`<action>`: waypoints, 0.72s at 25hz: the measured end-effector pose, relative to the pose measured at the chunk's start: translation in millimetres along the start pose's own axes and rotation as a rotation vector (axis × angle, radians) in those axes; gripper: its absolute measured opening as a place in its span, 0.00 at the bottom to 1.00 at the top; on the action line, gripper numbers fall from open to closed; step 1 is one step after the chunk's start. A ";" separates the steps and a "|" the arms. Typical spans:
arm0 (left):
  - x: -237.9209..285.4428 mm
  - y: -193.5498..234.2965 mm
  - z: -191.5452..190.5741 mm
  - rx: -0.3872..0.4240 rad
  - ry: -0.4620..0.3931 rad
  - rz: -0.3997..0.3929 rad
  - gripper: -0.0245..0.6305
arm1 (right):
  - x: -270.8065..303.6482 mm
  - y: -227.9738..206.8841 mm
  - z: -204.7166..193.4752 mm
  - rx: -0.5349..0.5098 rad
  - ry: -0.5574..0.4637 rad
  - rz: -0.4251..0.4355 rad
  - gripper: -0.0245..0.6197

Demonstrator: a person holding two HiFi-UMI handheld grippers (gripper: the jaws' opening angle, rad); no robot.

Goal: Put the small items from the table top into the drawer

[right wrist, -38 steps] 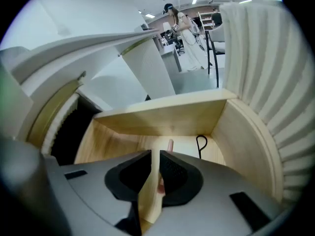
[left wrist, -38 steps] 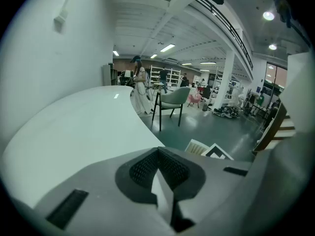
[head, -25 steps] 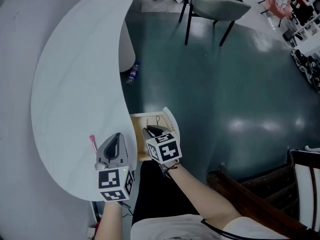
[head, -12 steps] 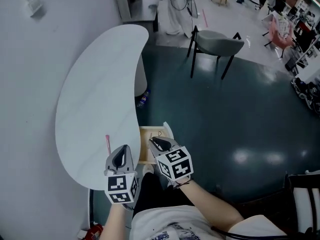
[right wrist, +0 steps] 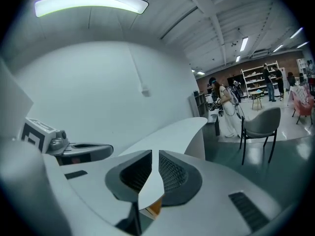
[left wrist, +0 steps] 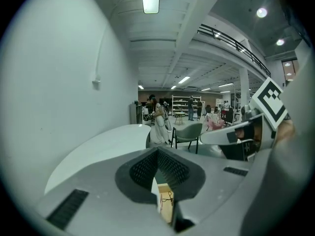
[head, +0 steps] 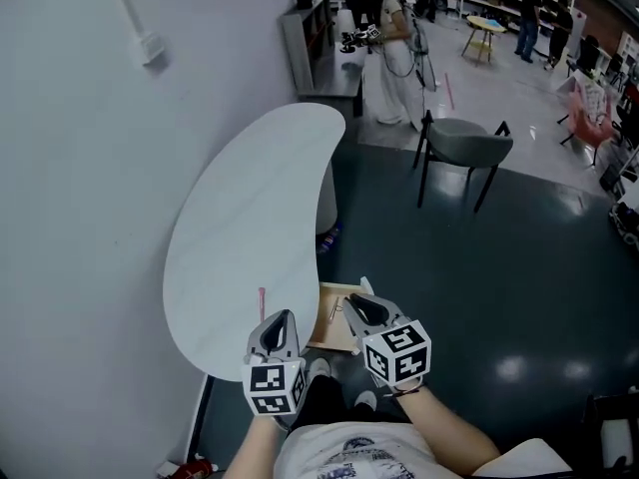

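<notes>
A thin pink pen (head: 262, 302) lies on the white curved table (head: 250, 198), close to its near end. Just behind the pen, my left gripper (head: 277, 331) is held above the table edge, shut and empty; in the left gripper view its fingertips (left wrist: 157, 150) meet. My right gripper (head: 363, 309) hovers over the open wooden drawer (head: 333, 329). A narrow slit shows between its pads (right wrist: 155, 152), with nothing in it. A small black wire item (head: 340, 310) lies in the drawer. The drawer (left wrist: 166, 206) also shows through the left jaws.
A grey wall runs along the table's left side. A grey chair (head: 464, 143) stands on the dark floor beyond the table. A bottle (head: 326, 239) lies by the table's pedestal. A person in white (head: 394, 38) stands far back near shelves.
Both grippers have risen away from the table and drawer, the right one lifting from inside the drawer. The head view has tilted up, showing more of the room.
</notes>
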State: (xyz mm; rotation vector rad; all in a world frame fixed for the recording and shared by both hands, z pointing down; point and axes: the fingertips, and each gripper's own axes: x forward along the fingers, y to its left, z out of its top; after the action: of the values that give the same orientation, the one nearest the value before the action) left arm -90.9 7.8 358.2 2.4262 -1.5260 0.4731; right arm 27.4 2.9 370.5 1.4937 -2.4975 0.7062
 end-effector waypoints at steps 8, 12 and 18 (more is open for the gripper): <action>-33.7 12.3 23.3 -0.010 -0.059 0.053 0.07 | -27.1 39.7 42.3 -0.105 -0.084 0.029 0.10; -37.9 20.9 33.4 -0.008 -0.074 0.038 0.07 | -27.9 57.0 59.7 -0.135 -0.120 0.016 0.07; -48.9 49.7 33.0 -0.007 -0.082 0.001 0.07 | -12.0 82.7 59.1 -0.124 -0.118 -0.015 0.07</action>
State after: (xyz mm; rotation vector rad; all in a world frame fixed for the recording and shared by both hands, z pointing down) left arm -150.8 15.0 310.1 2.4682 -1.5578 0.3724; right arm -31.3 17.6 288.0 1.5502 -2.5596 0.4642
